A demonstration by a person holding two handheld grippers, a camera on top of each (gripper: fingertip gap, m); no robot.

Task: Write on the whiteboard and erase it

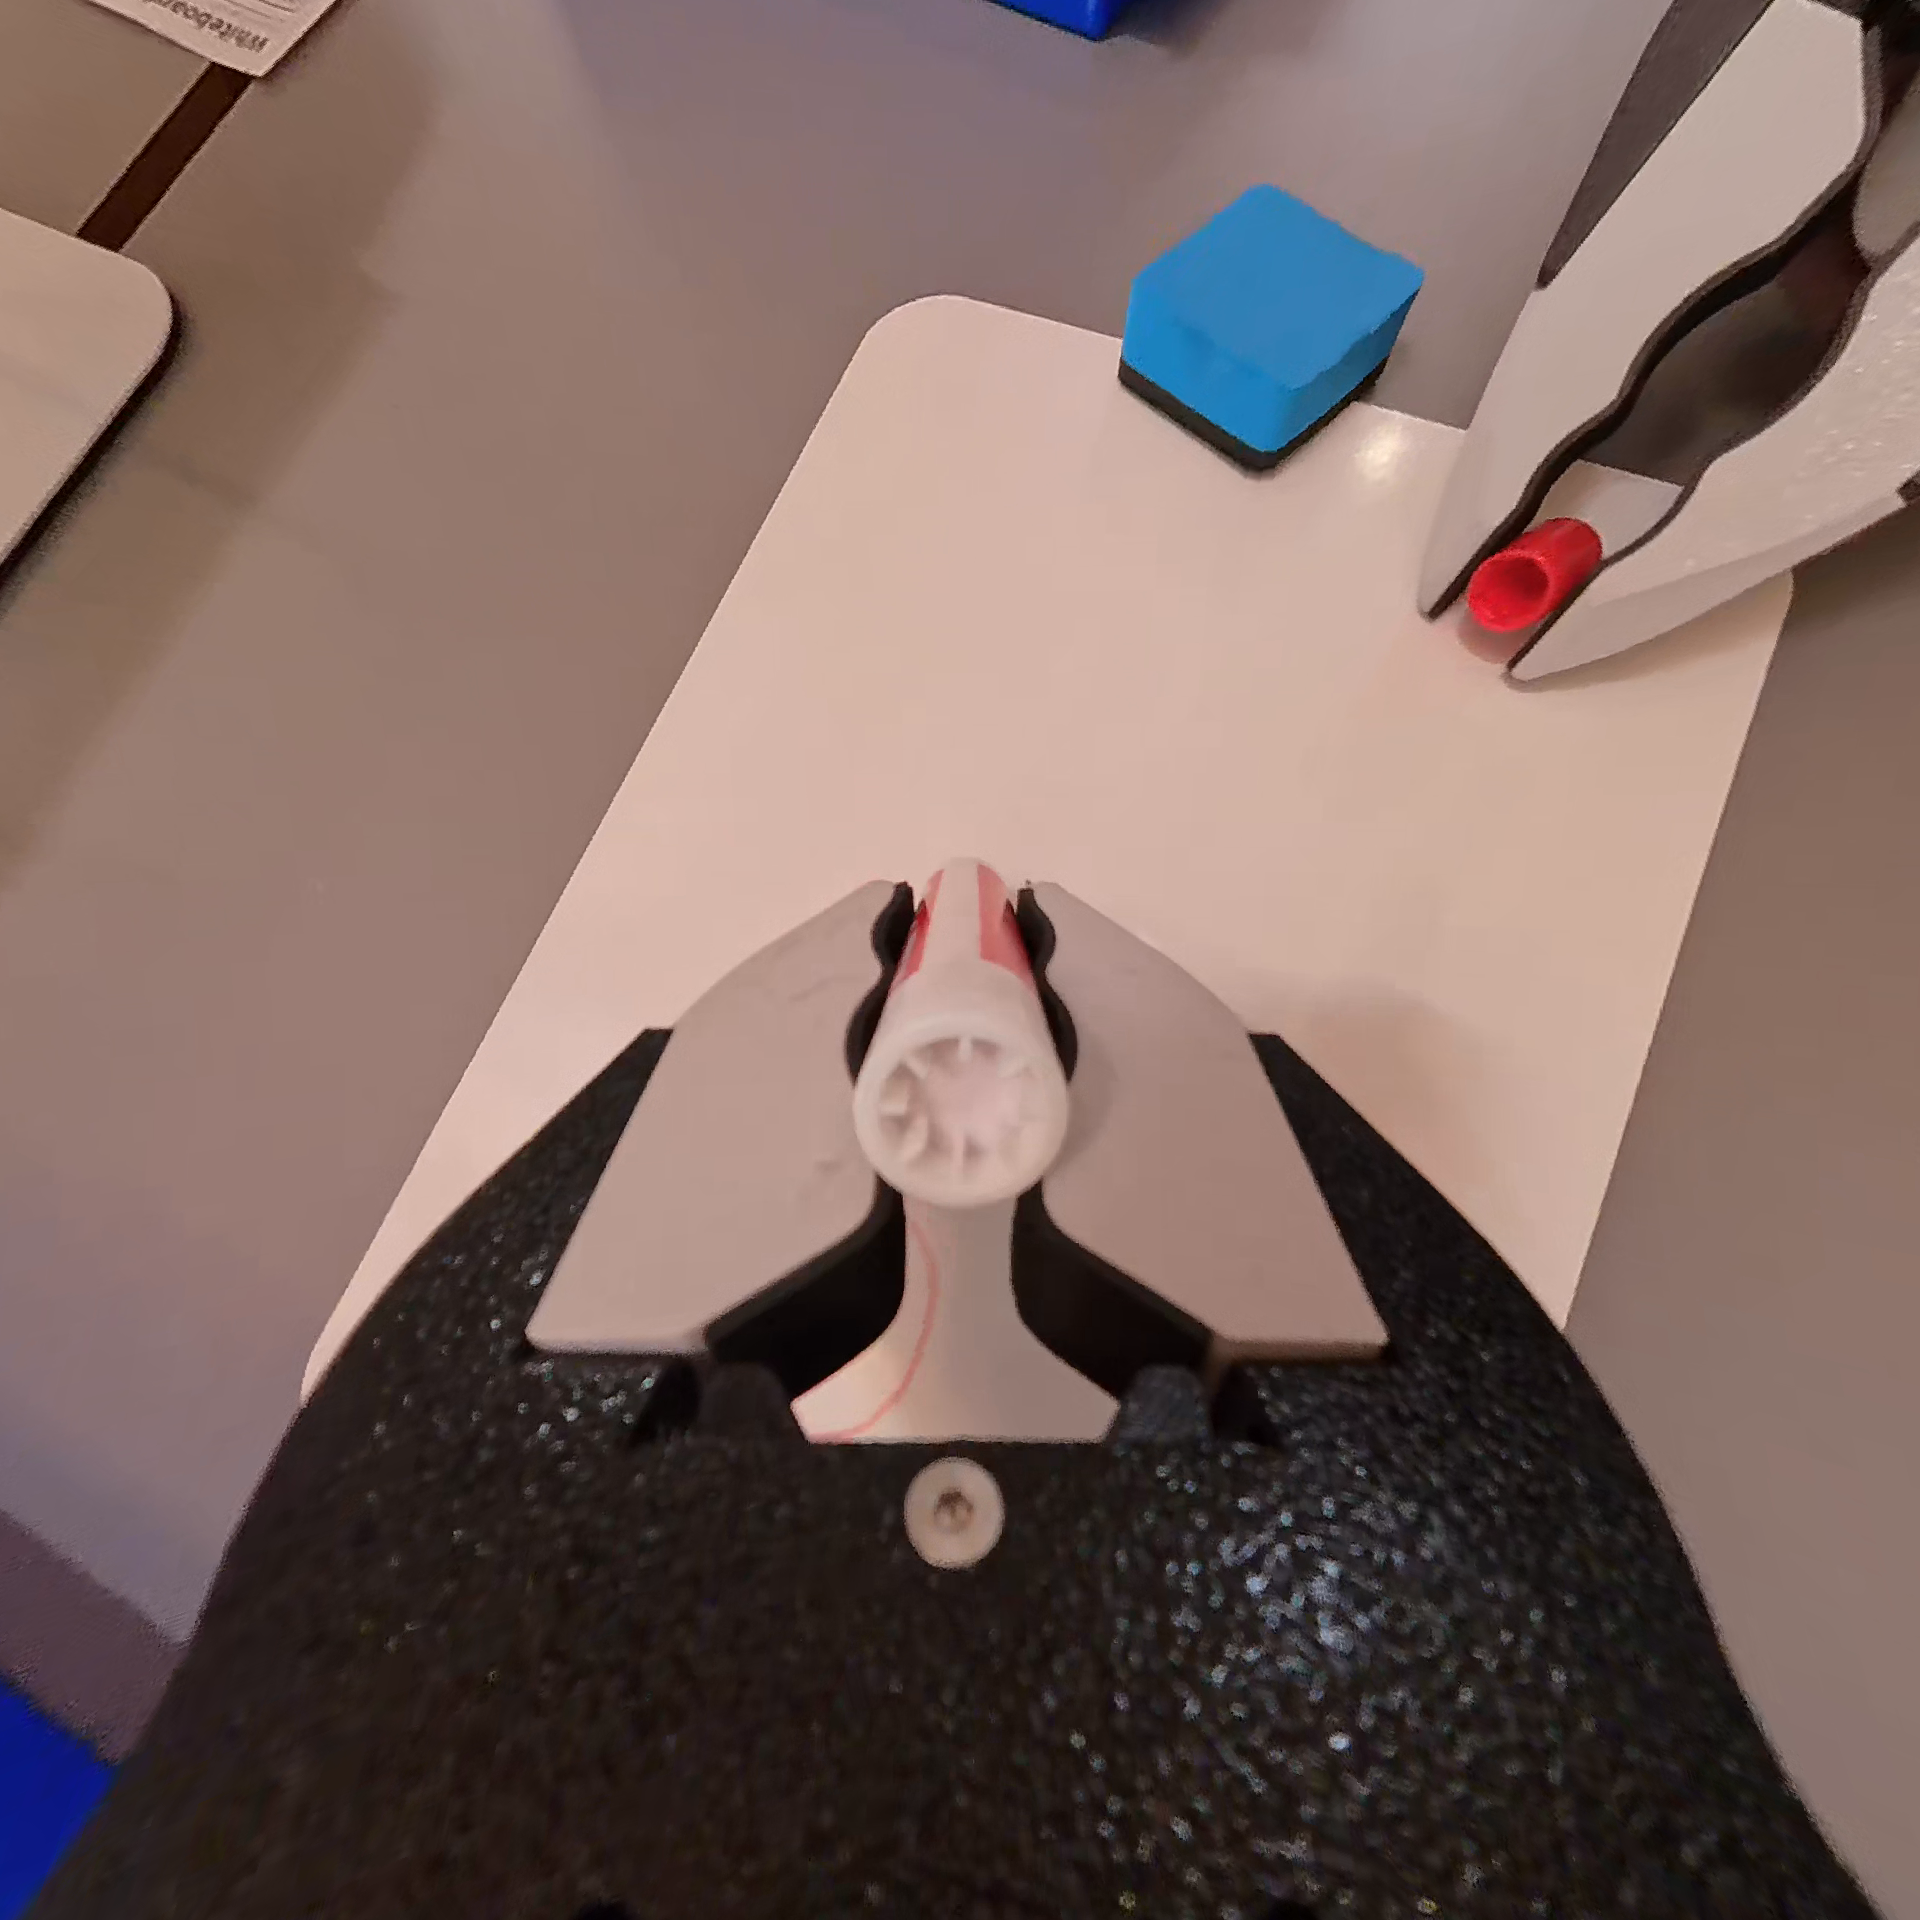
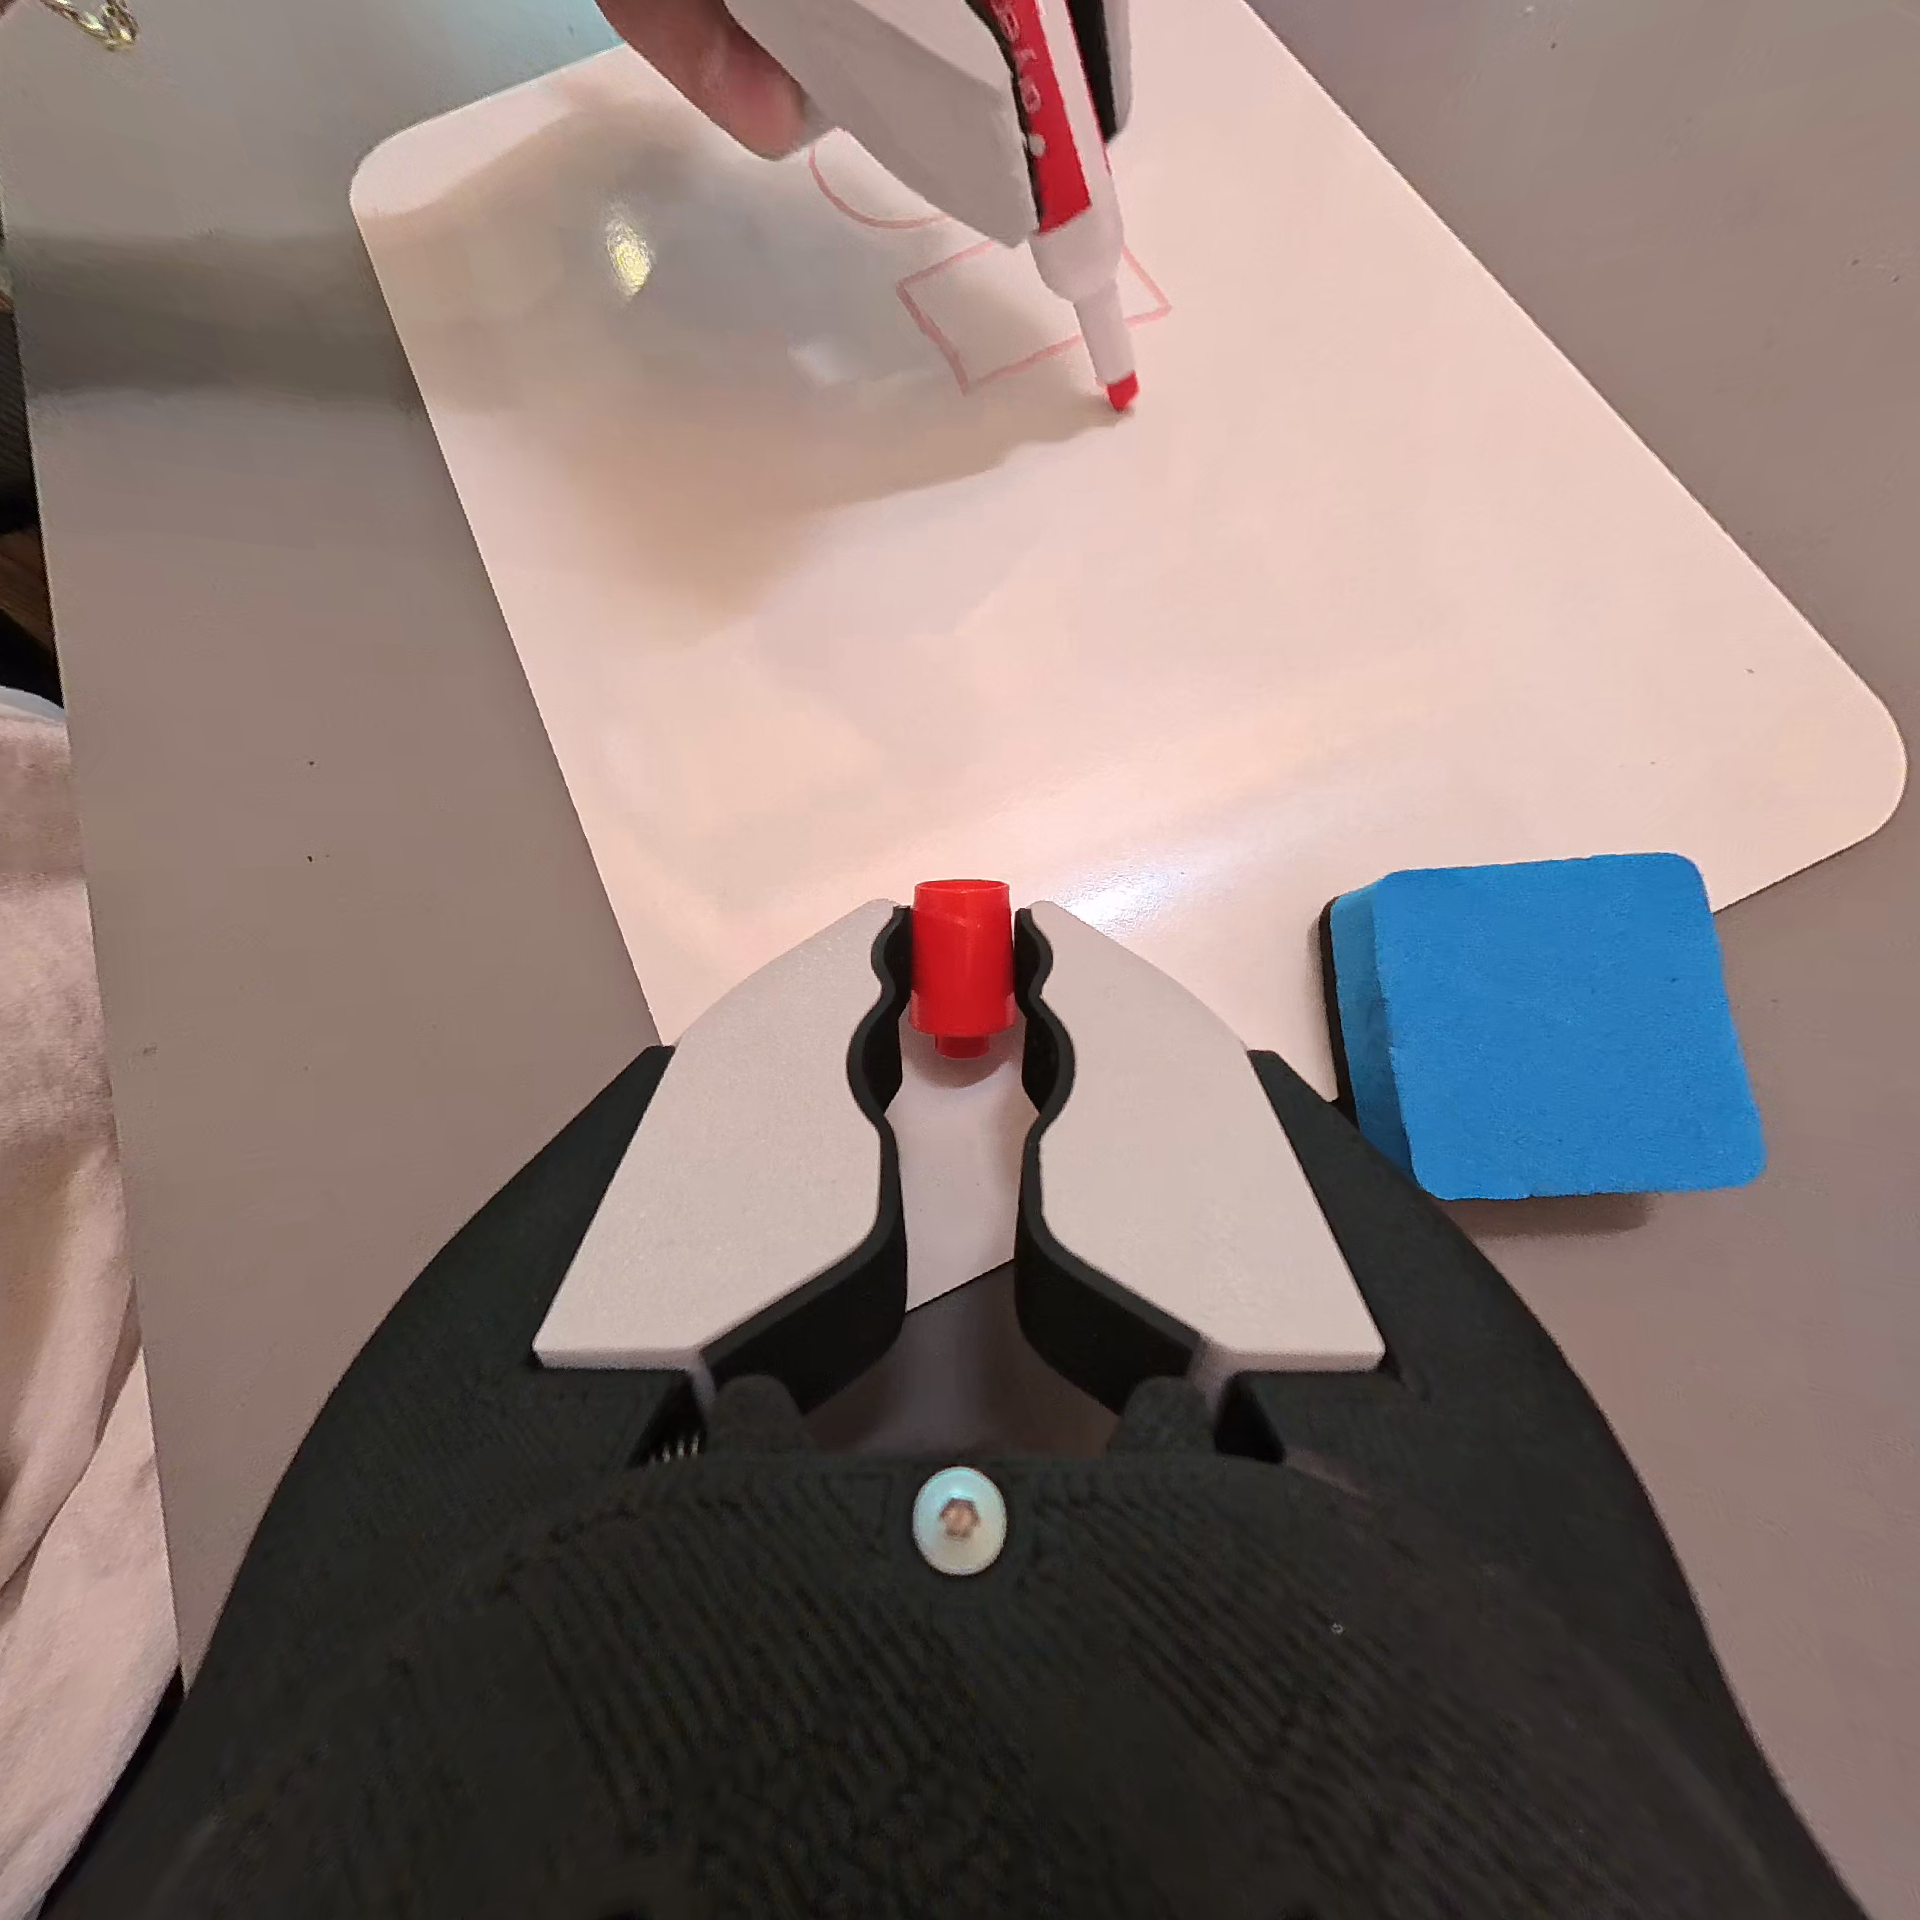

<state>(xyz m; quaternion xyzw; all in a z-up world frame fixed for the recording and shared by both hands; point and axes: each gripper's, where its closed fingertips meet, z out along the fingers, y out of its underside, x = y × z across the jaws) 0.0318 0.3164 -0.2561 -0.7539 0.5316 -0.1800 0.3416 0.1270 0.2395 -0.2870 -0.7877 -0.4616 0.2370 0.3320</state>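
At nine o'clock in the right wrist view, pale pink fabric (image 2: 52,1143) lies off the edge of the grey desk (image 2: 312,831). On the desk lies the whiteboard (image 2: 1039,675), a white sheet with rounded corners, running from eleven o'clock toward three o'clock.

Toward twelve o'clock the left claw (image 2: 1049,125) comes down from the top edge, a fingertip of the person's hand (image 2: 727,73) just beside it at eleven o'clock. This claw is clamped on the marker (image 2: 1081,239), a white barrel with red bands, tilted, its red tip touching or all but touching the board. Just beyond the tip, thin red outlines are drawn on the board: a four-sided shape (image 2: 1029,322) and, further toward twelve o'clock, part of a curved one (image 2: 862,197).

In the left wrist view the same marker (image 1: 961,1049) points away from the camera between the narrow fingers of the left claw (image 1: 961,894), its ribbed white back end facing the lens, over the whiteboard (image 1: 1143,779).

At the centre of the right wrist view, the right claw (image 2: 961,920) is closed narrow on the red cap (image 2: 961,966), pinched at the fingertips above the board's near edge. The left wrist view shows this right claw (image 1: 1475,623) at two o'clock with the cap (image 1: 1532,577) open end outward.

At three o'clock the blue eraser (image 2: 1548,1023), a foam block on a black base, sits on the desk, touching or slightly overlapping the whiteboard's edge.
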